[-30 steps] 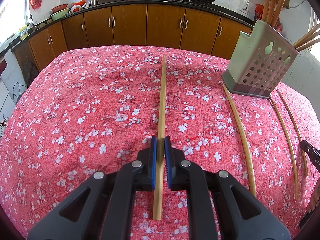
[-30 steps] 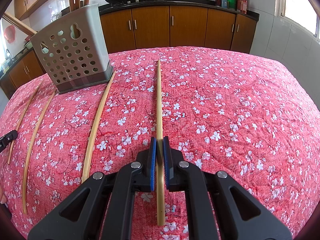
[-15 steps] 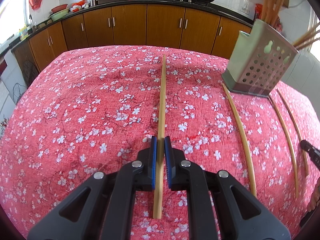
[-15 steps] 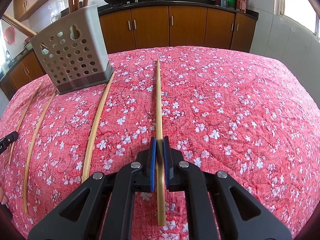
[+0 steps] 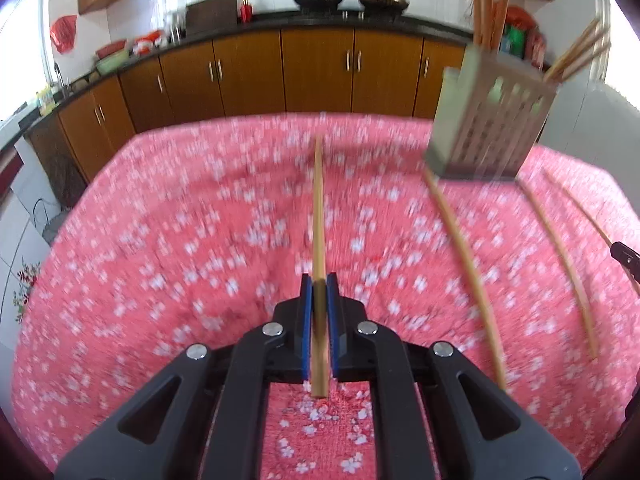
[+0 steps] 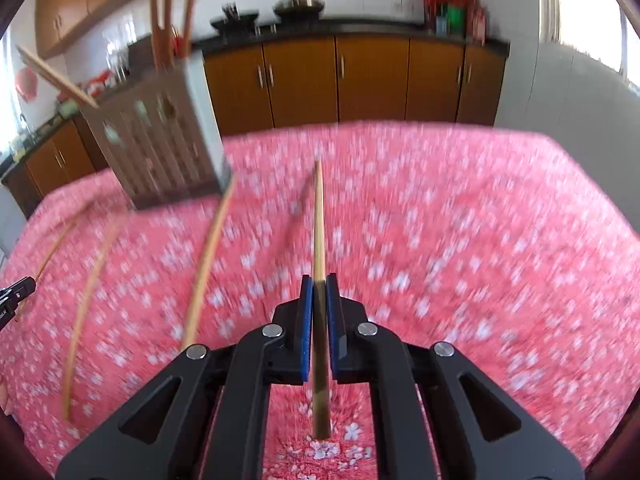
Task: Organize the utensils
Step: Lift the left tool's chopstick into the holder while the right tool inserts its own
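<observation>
My left gripper (image 5: 319, 280) is shut on a bamboo chopstick (image 5: 318, 208) that points forward, lifted off the red flowered tablecloth (image 5: 160, 240). My right gripper (image 6: 319, 280) is shut on another bamboo chopstick (image 6: 318, 216), also lifted; its shadow falls on the cloth. The grey perforated utensil holder (image 5: 490, 128) stands at the right in the left wrist view and at the left in the right wrist view (image 6: 160, 148), with several chopsticks in it. Both views are blurred by motion.
Three loose chopsticks lie on the cloth by the holder (image 5: 464, 256), (image 5: 560, 256), (image 6: 204, 260). Brown kitchen cabinets (image 5: 320, 72) and a counter with pans stand behind the table. The table's far edge is close behind the holder.
Both grippers have risen and tilted up, lifting their chopsticks off the cloth. The table looks farther below and the holder sits lower in both views.
</observation>
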{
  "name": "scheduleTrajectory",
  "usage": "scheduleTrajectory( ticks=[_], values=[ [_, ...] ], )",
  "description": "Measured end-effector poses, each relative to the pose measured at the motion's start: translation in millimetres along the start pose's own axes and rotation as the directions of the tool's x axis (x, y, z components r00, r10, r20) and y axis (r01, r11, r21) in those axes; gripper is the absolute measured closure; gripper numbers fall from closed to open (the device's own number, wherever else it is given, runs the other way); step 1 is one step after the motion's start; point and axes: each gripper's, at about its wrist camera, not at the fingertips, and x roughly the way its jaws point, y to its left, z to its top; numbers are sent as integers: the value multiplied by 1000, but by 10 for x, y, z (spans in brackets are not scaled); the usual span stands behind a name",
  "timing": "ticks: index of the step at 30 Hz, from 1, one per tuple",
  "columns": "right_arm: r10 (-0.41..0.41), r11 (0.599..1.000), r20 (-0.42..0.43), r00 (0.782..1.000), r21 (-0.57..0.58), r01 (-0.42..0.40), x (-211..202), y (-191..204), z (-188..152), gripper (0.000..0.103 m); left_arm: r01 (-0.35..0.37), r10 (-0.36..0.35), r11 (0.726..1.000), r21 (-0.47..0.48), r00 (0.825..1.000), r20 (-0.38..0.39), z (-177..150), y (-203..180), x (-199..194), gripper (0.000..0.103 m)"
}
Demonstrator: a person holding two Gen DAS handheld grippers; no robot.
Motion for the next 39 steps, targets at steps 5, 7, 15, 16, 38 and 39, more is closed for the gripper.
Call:
scheduleTrajectory(
  ticks=[5,7,15,16,38,39],
  values=[
    [22,1000,152,988,4,-23,-412,82,316,95,41,-34,998,-38,987,154,339,33,-484,95],
    [32,999,188,982,10,-35,-518,99,408,95,61,-50,997,-48,976,210,472,40,-672,95],
    [56,998,264,963,6,-59,-710,148,672,95,123,-103,991,-49,949,299,782,-22,-1028,95],
    [60,998,270,961,5,-64,-724,162,695,95,122,-104,992,-40,947,303,802,-50,-1051,95],
    [263,961,523,811,-72,-265,-1392,712,1617,95,253,-229,967,37,791,568,1581,-701,-1828,95],
    [258,963,520,814,-71,-260,-1317,735,1667,95,245,-217,969,31,789,574,1652,-739,-1782,95]
  ],
)
